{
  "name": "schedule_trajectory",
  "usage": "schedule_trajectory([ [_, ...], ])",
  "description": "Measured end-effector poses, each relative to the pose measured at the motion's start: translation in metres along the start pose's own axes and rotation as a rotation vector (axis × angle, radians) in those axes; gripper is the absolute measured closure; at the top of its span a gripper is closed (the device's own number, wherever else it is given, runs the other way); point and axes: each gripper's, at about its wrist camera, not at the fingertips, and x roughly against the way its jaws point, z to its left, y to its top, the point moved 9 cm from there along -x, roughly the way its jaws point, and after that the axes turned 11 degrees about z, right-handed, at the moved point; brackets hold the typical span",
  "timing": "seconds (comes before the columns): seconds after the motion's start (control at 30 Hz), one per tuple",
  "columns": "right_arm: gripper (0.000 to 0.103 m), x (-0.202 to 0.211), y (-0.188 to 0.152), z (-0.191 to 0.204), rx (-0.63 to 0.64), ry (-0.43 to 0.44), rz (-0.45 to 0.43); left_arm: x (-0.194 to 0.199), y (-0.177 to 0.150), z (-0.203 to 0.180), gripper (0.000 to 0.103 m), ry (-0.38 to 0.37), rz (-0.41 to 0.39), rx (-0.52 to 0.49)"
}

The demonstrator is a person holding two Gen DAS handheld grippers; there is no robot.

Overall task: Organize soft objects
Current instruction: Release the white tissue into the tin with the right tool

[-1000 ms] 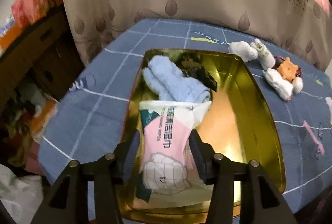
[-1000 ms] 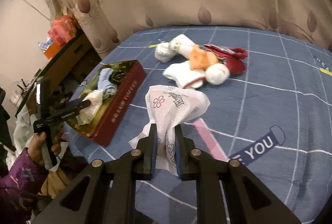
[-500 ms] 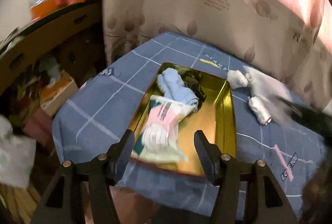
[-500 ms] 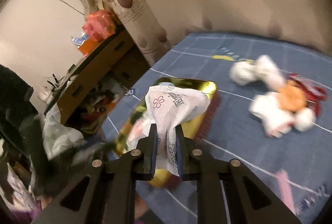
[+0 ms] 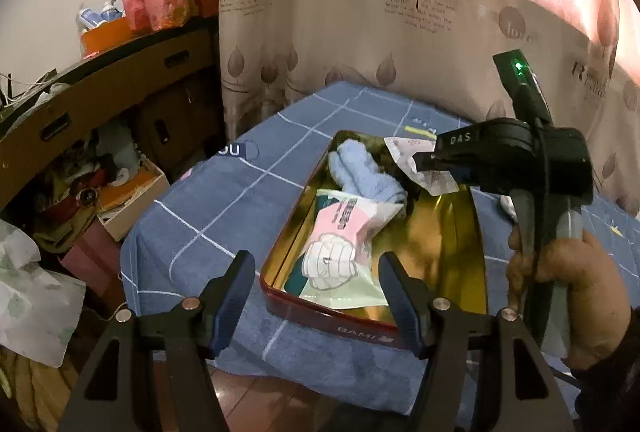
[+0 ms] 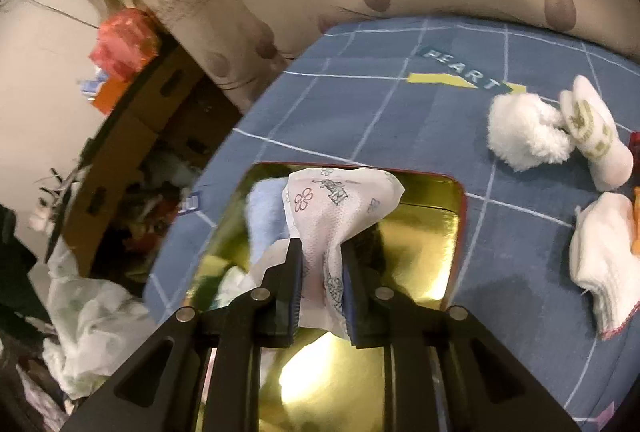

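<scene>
A red tin with a gold inside [image 5: 476, 232] lies on the blue checked cloth. In it are a light blue fluffy cloth [image 5: 360, 172] and a pink wipes pack [image 5: 340, 240]. My left gripper [image 5: 315, 258] hangs over the tin's near end, its jaws opening with nothing between them. My right gripper [image 6: 320, 248], held by a hand [image 5: 560, 272], is shut on a white flowered tissue pack [image 6: 336, 200] above the tin's far part [image 6: 460, 200], and its jaws are starting to ease apart. From the left wrist, the right gripper [image 5: 420, 162] and the tissue pack [image 5: 408, 152] show over the tin.
White fluffy socks [image 6: 524, 136] [image 6: 592, 136] and a white cloth [image 6: 600, 256] lie on the blue cloth right of the tin. A leaf-print curtain [image 5: 360, 12] hangs behind. Cardboard boxes [image 5: 100, 92], clutter and a white plastic bag [image 5: 32, 296] fill the floor beyond the left edge.
My right gripper carried the tissue pack left from the open cloth to above the tin. My left gripper pulled back and up from the wipes pack, and its jaws widened.
</scene>
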Motion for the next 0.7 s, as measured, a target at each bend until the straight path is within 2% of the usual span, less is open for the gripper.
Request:
schedule_trajectory([
  [0.1,0.079,-0.005,-0.002,-0.009,-0.021,0.005,0.012,-0.005,-0.002,0.002,0.037,-0.013,0.017,0.013],
  [0.17,0.068,-0.006,-0.002,-0.012,-0.025,-0.011,0.005,-0.008,-0.002,0.005,0.037,-0.011,0.026,0.020],
  [0.2,0.062,-0.004,-0.002,-0.011,-0.021,-0.007,-0.001,-0.009,-0.002,0.006,0.037,-0.013,0.030,0.024],
  [0.27,0.035,0.005,-0.001,-0.009,-0.012,-0.014,-0.028,-0.010,-0.003,0.006,0.037,-0.021,0.036,0.028],
  [0.33,0.027,0.020,0.000,-0.004,0.009,0.000,-0.074,-0.011,-0.004,0.005,0.037,-0.022,0.039,0.026],
  [0.53,0.027,0.077,-0.013,-0.014,0.036,-0.005,-0.204,-0.012,-0.007,-0.002,0.037,-0.008,0.045,-0.013],
  [0.6,0.027,0.099,-0.026,-0.034,0.030,-0.067,-0.247,-0.013,-0.009,-0.009,0.037,-0.003,0.048,-0.042],
  [0.7,0.020,0.135,-0.057,-0.089,0.017,-0.238,-0.307,-0.010,-0.010,-0.018,0.037,0.009,0.037,-0.080],
])
